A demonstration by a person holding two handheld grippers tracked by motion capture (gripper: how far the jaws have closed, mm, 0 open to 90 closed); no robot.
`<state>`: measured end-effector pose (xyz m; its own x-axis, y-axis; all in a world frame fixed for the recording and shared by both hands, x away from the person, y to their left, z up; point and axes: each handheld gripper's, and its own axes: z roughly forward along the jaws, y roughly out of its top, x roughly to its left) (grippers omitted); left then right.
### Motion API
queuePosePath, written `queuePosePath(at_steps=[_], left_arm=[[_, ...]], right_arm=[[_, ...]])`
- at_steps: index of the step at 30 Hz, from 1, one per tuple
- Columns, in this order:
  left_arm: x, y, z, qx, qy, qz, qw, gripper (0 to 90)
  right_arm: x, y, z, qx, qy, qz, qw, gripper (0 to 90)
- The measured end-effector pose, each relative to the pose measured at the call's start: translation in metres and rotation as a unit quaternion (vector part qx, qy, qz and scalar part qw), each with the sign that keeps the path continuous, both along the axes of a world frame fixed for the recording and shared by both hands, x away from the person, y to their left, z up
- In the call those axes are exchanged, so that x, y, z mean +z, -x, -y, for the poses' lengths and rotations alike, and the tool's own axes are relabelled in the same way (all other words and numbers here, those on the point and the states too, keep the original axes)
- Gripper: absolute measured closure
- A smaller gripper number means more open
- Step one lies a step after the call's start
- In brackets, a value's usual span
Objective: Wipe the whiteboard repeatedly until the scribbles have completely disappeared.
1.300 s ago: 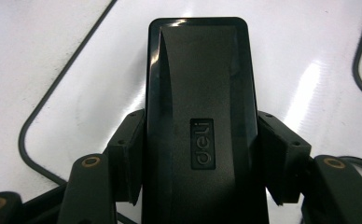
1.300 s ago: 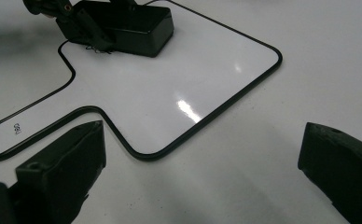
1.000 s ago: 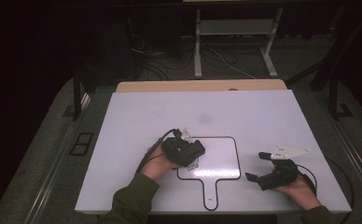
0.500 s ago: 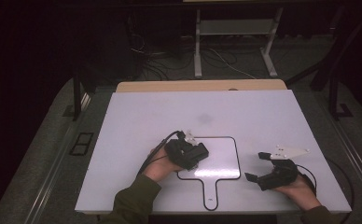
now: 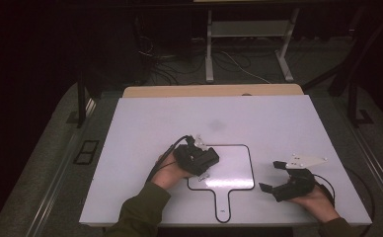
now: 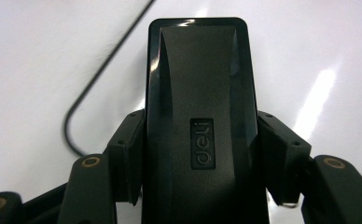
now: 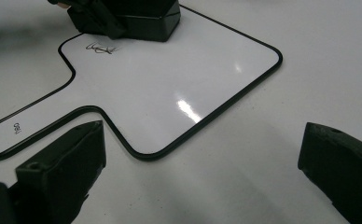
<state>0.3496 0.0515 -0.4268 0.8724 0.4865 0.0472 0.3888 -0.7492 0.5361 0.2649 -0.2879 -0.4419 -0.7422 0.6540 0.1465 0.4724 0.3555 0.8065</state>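
We find the left gripper (image 6: 200, 154) clamped across a black eraser (image 6: 198, 107) (rigid, light, smooth-sided; best gripped mid-body), on the whiteboard (image 5: 234, 170) at centre frame beside a scribble (image 7: 102, 47). The right gripper (image 5: 284, 178) rests lower right, jaws wide, empty.

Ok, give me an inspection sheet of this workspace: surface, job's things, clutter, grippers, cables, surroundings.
Surface: white table, glossy.
Job's things: paddle-shaped whiteboard lying flat, handle toward the person; black scribble on it; black eraser over the whiteboard's left part.
Clutter: nothing seen.
Grippers: left gripper shut on the eraser; right gripper open, holding nothing, right of the whiteboard.
Cables: gripper cable on the table; floor cables behind.
Surroundings: dark room, metal stand, wooden board.
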Motion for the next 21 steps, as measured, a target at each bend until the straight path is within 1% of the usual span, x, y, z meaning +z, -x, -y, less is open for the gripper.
queuePosePath(at_steps=[2,4,5,6,7,10,14,15,17,19,21], left_arm=[[0.0,-0.003,-0.003,0.006,-0.001,-0.001,1.0,39.4],[0.0,-0.005,-0.005,0.013,0.005,-0.003,0.9999,39.4],[0.0,-0.005,-0.005,0.013,0.005,-0.004,0.9999,39.4],[0.0,-0.004,-0.005,0.009,-0.001,-0.004,1.0,39.4],[0.0,-0.002,-0.003,0.008,0.001,-0.002,1.0,39.4],[0.001,0.005,0.0,-0.005,-0.004,-0.003,1.0,39.4],[0.0,0.015,0.003,-0.013,-0.001,-0.006,0.9999,39.4],[0.0,0.018,0.004,-0.014,0.003,-0.01,0.9999,39.4],[0.001,0.024,0.004,-0.022,0.0,-0.011,0.9997,39.4],[0.0,0.029,0.004,-0.03,0.001,-0.01,0.9995,39.4],[0.0,0.033,0.004,-0.033,0.001,-0.009,0.9994,39.4]], right_arm=[[0.0,0.0,0.0,0.0,0.0,0.0,1.0,0.0],[0.0,0.0,0.0,0.0,0.0,-0.001,1.0,0.0],[0.0,0.0,0.0,0.0,0.0,0.0,1.0,0.0],[0.0,0.0,0.0,0.001,0.0,0.0,1.0,0.0],[0.0,0.0,0.0,0.0,-0.001,-0.001,1.0,0.0],[0.0,0.0,0.0,-0.001,-0.001,-0.001,1.0,0.0],[0.001,0.001,0.0,-0.001,-0.001,0.0,1.0,0.0],[0.001,0.001,0.0,-0.001,0.0,0.001,1.0,0.0],[0.001,0.0,0.0,-0.001,-0.001,0.001,1.0,0.0],[0.001,0.0,0.0,-0.001,-0.001,0.0,1.0,0.0],[0.001,0.0,0.0,-0.001,-0.001,0.0,1.0,0.0]])
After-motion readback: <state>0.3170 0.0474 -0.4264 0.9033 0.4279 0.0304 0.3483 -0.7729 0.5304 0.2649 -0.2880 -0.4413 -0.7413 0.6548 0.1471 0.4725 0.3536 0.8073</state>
